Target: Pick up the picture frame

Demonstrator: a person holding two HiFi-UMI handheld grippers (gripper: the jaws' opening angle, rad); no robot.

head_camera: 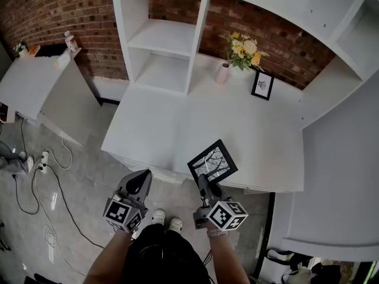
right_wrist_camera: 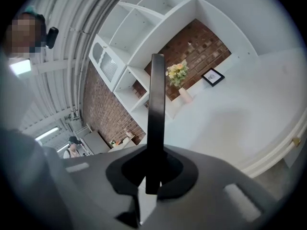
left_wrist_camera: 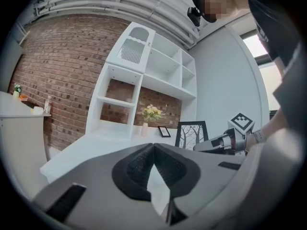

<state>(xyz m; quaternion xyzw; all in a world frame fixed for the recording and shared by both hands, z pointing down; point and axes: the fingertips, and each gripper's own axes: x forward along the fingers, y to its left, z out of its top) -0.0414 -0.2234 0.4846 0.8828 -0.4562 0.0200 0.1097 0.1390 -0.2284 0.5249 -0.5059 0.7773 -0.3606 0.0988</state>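
picture frame [head_camera: 212, 163]: black, with a tree print; it is in the air over the front edge of the white desk [head_camera: 160, 129], touching only the jaws.
right gripper [head_camera: 203, 180]: closed on the frame's near edge, gripping it edge-on so the thin rim sits between the pads.
left gripper [head_camera: 140, 180]: jaws together and empty, beside the right one; probably not needed for so light a thing.
second frame [head_camera: 262, 85]: stands by the vase [head_camera: 223, 73] at the back, well apart.
stage: the pick-up looks done.

Seemingly a home study set: white desk [head_camera: 177, 129], shelving [head_camera: 160, 46] at twelve o'clock against brick wall [head_camera: 53, 10], flower vase [head_camera: 223, 73] at one o'clock.
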